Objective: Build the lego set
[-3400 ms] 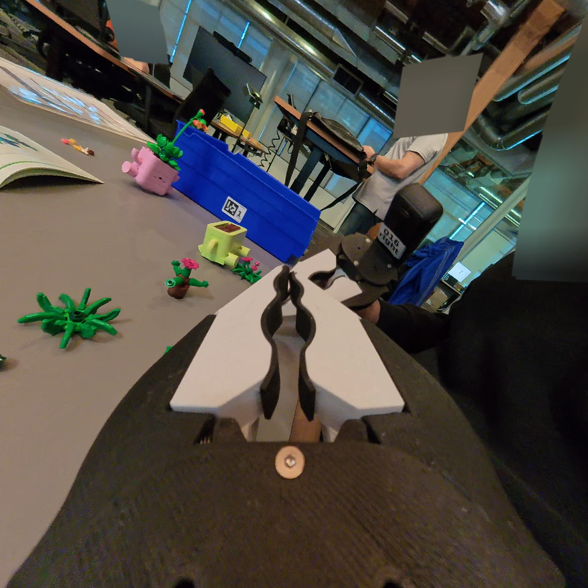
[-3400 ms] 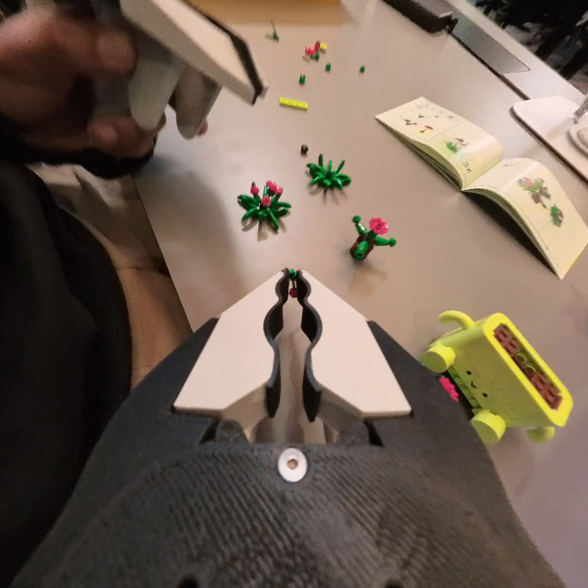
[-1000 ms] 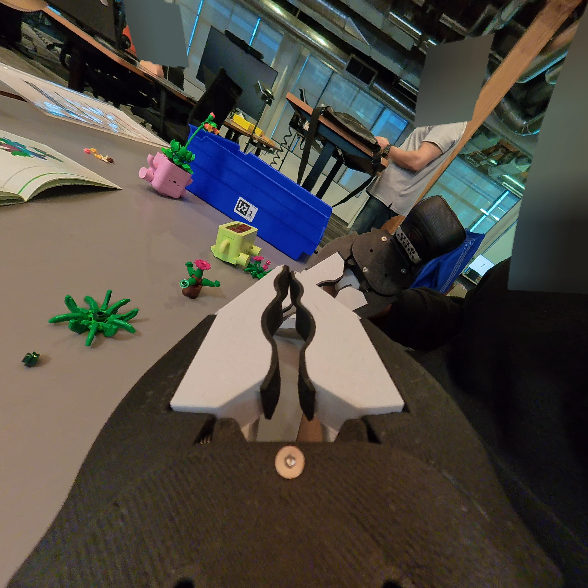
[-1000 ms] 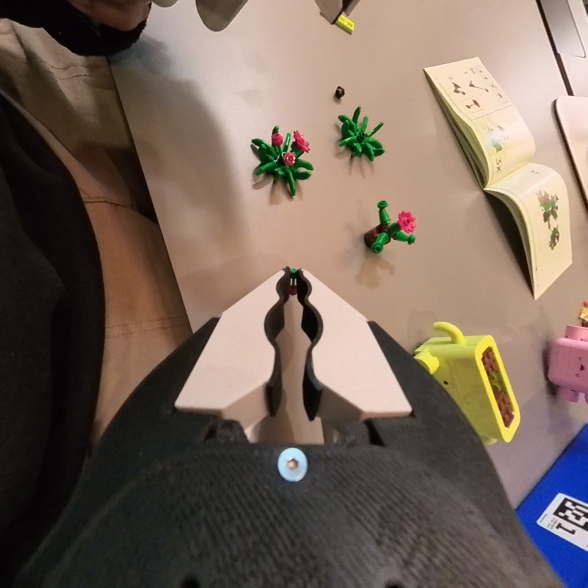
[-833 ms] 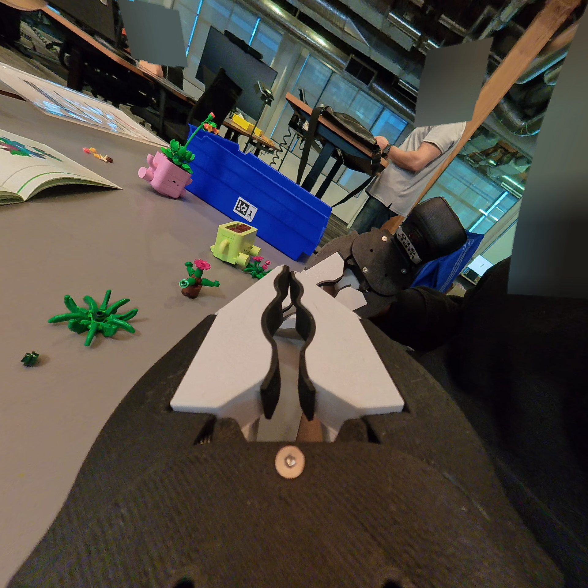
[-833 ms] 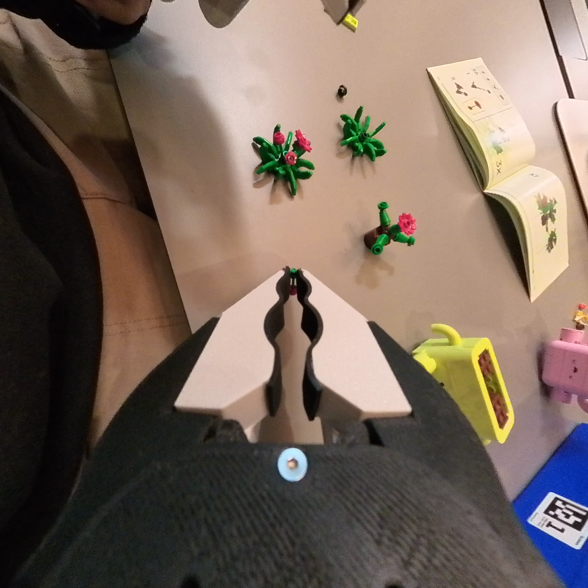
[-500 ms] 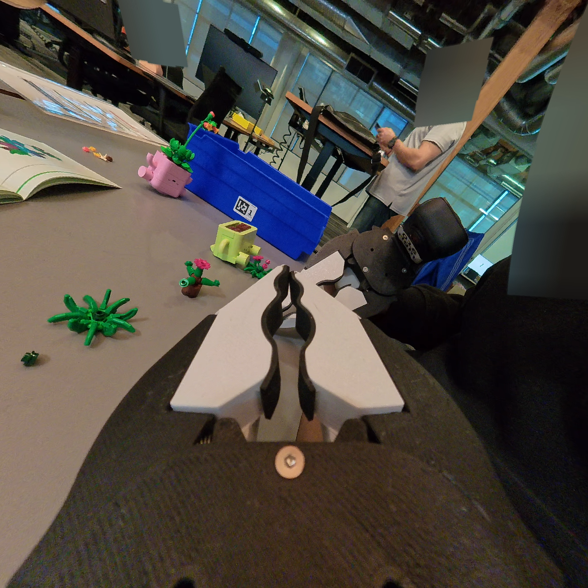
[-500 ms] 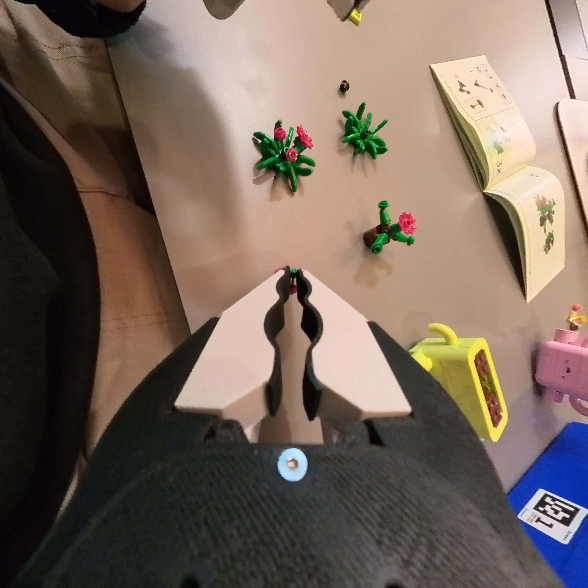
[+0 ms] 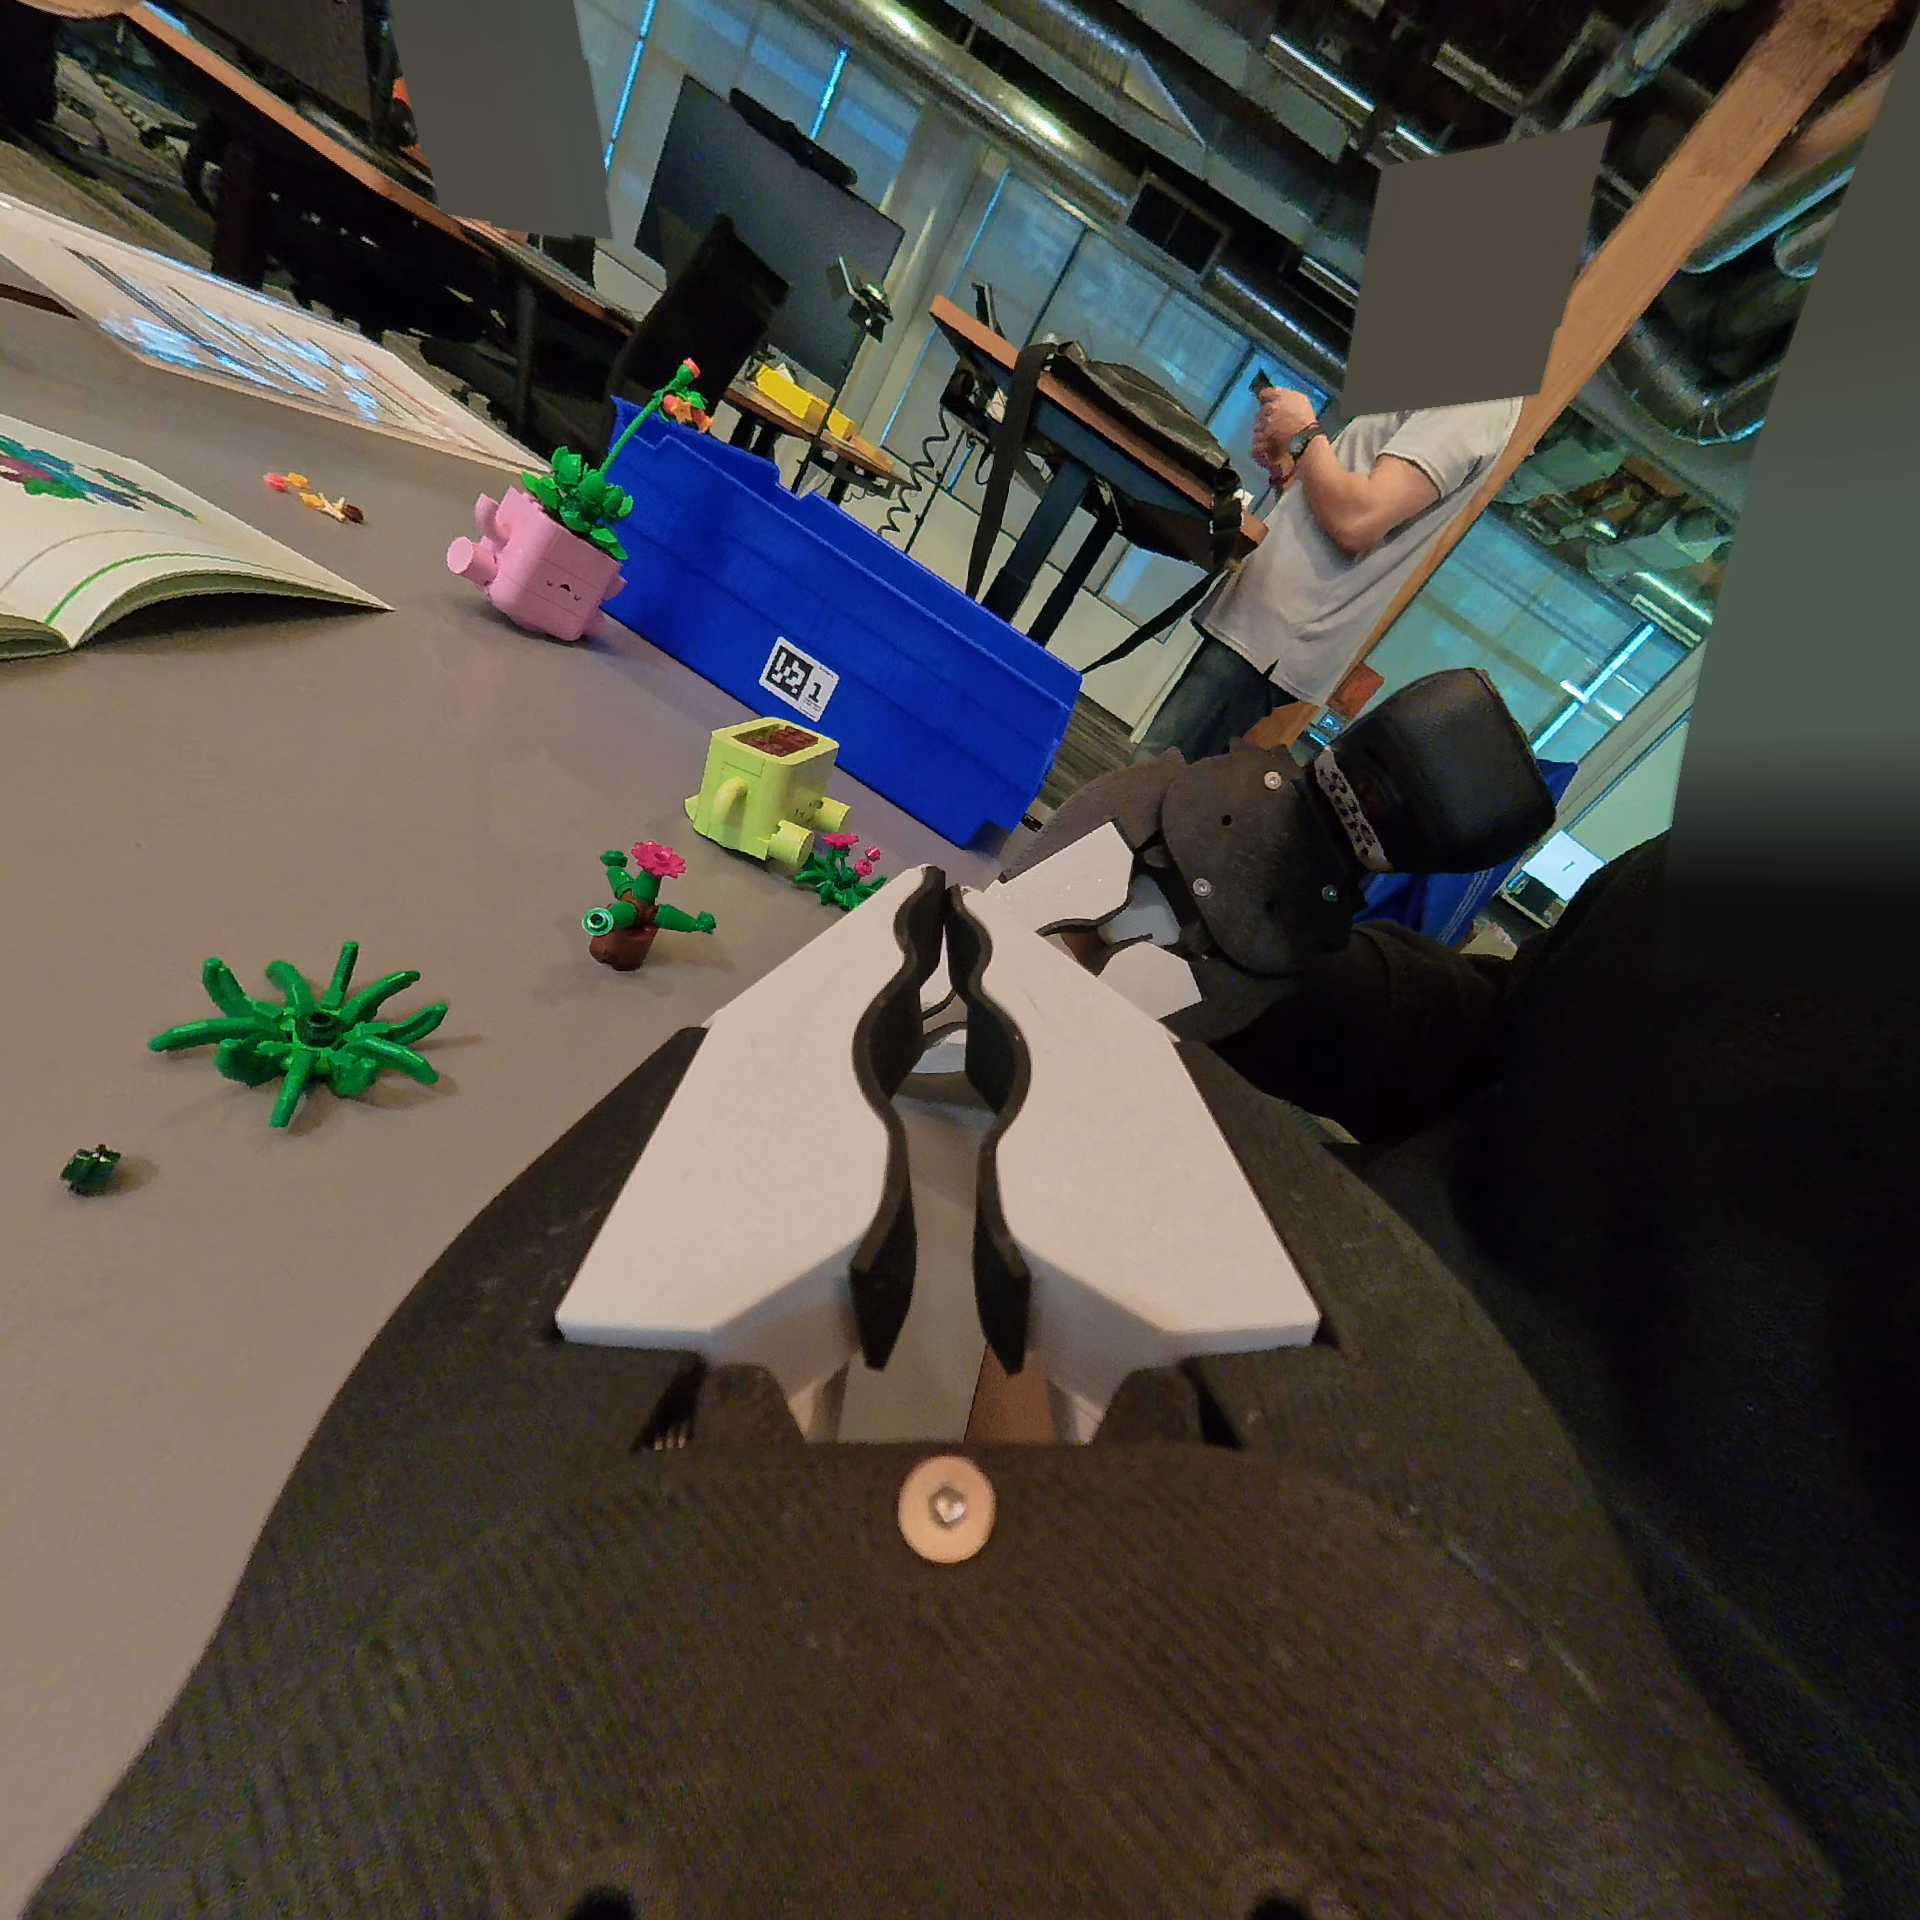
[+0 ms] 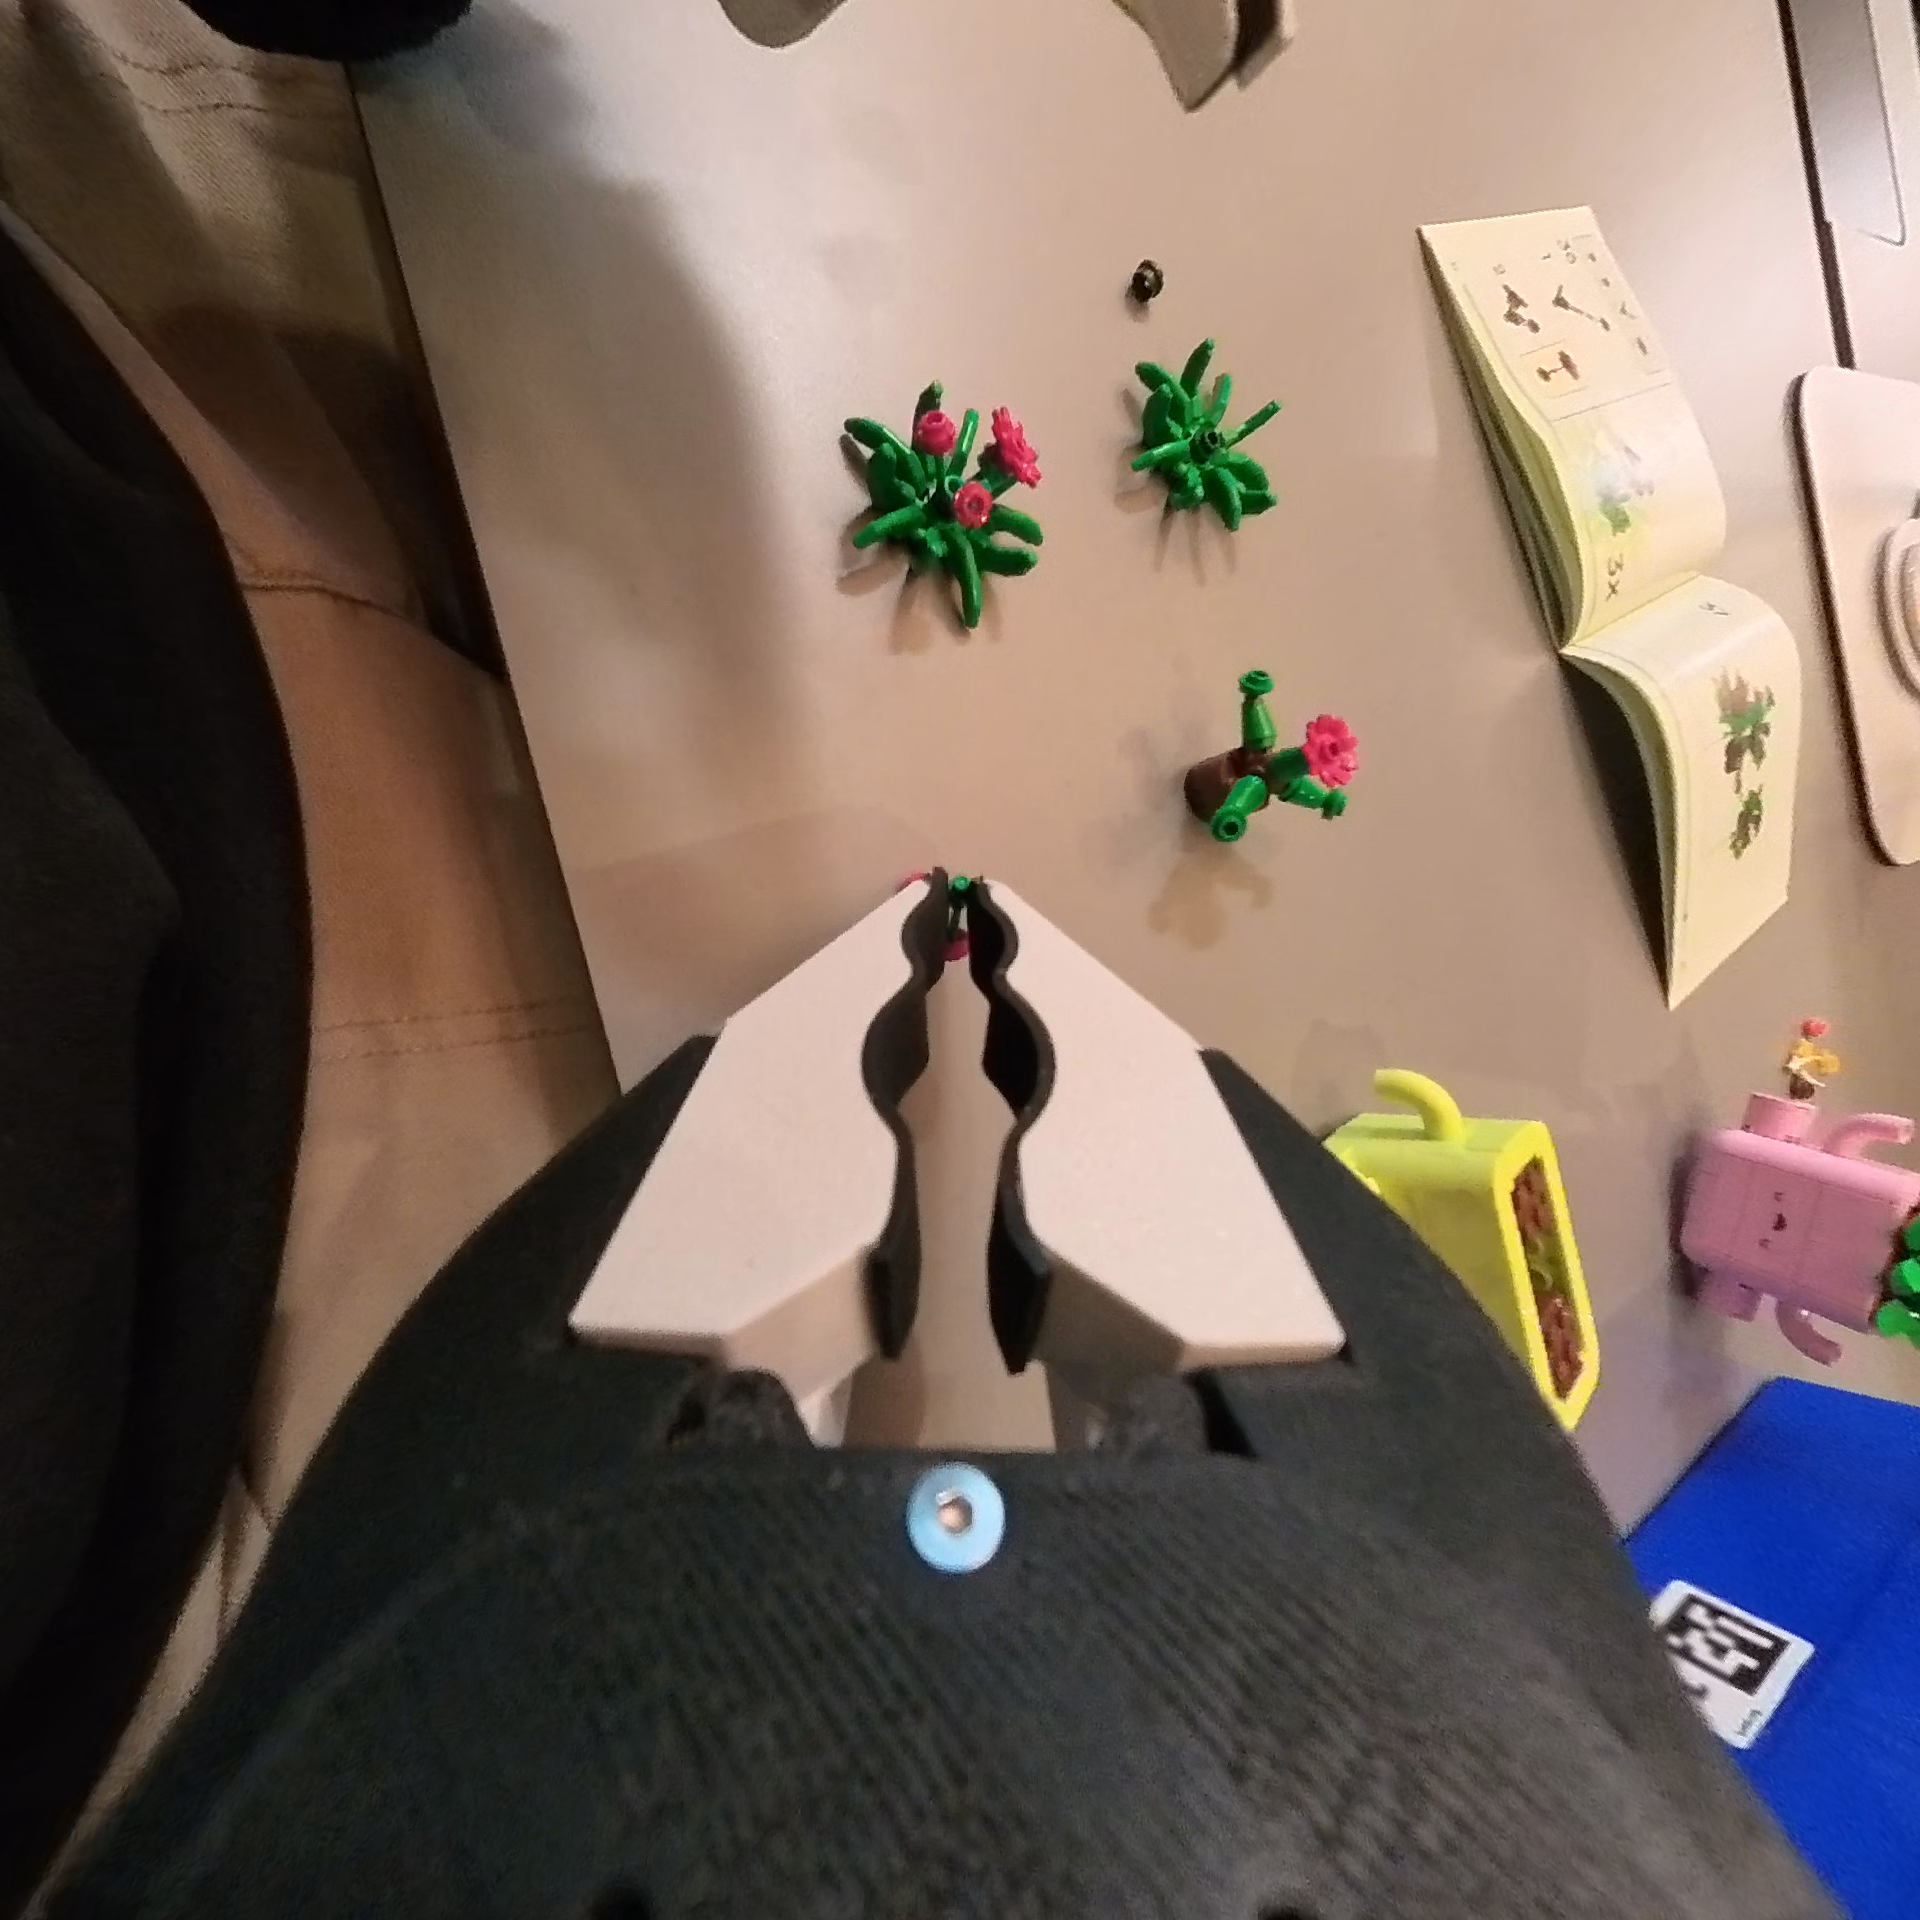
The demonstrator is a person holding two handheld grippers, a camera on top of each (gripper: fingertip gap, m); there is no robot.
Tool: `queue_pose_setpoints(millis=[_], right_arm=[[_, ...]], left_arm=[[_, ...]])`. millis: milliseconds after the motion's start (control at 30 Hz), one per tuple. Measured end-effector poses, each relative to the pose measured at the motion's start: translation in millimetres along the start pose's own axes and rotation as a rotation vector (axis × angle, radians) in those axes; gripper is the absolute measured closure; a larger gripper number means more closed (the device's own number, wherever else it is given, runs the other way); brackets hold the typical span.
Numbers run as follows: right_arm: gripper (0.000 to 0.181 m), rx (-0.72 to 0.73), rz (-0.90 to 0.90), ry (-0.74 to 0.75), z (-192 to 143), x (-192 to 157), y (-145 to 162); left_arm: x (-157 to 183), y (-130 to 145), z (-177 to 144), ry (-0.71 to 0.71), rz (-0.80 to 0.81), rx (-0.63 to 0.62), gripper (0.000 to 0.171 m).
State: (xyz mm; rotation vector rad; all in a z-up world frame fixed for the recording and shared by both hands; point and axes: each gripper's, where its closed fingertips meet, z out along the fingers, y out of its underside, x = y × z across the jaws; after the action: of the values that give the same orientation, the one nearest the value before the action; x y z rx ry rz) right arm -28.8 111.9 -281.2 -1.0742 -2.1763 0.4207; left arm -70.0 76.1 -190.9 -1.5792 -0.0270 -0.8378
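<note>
1. The right gripper (image 10: 954, 902) has its jaws pinched nearly together on a tiny flower stem (image 10: 957, 914), green at the tip with a pink bit just below; only the right wrist view shows this piece.
2. The left gripper (image 9: 943, 902) has its jaws closed tip to tip, with nothing visible between them. It hangs near the table's near edge, and the right gripper's black body (image 9: 1299, 842) sits just beyond its tips.
3. Past the right gripper's tips, on the grey table (image 10: 675, 312), lies a small brown-based plant (image 10: 1262, 764) with a pink bloom, tipped on its side.
4. Farther out lie two leafy green rosettes: one with three pink flowers (image 10: 951, 488), one bare (image 10: 1205, 447). In the left wrist view the bare rosette (image 9: 301, 1034) is plain, while the flowered one is a small clump (image 9: 840, 868) beside the lime pot.
5. The lime-yellow pot (image 9: 764, 779) stands upright with brown studs on top; the right wrist view shows it edge-on (image 10: 1475, 1236), partly behind the gripper.
6. The pink pot (image 9: 540, 566) carries green leaves and a long stem, touching the blue bin (image 9: 883, 644).
7. An open instruction booklet (image 10: 1621, 582) lies well apart from the plants.
8. Only the left wrist view shows the room beyond: desks and a standing person (image 9: 1320, 561).
</note>
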Motion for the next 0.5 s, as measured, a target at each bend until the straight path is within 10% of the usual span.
queue_pose_setpoints(millis=[500], right_arm=[[0.179,0.009,-0.014,0.005,1.9,-1.3,-2.2]], left_arm=[[1.1,-0.6,-0.4,0.006,0.001,0.0,0.171]])
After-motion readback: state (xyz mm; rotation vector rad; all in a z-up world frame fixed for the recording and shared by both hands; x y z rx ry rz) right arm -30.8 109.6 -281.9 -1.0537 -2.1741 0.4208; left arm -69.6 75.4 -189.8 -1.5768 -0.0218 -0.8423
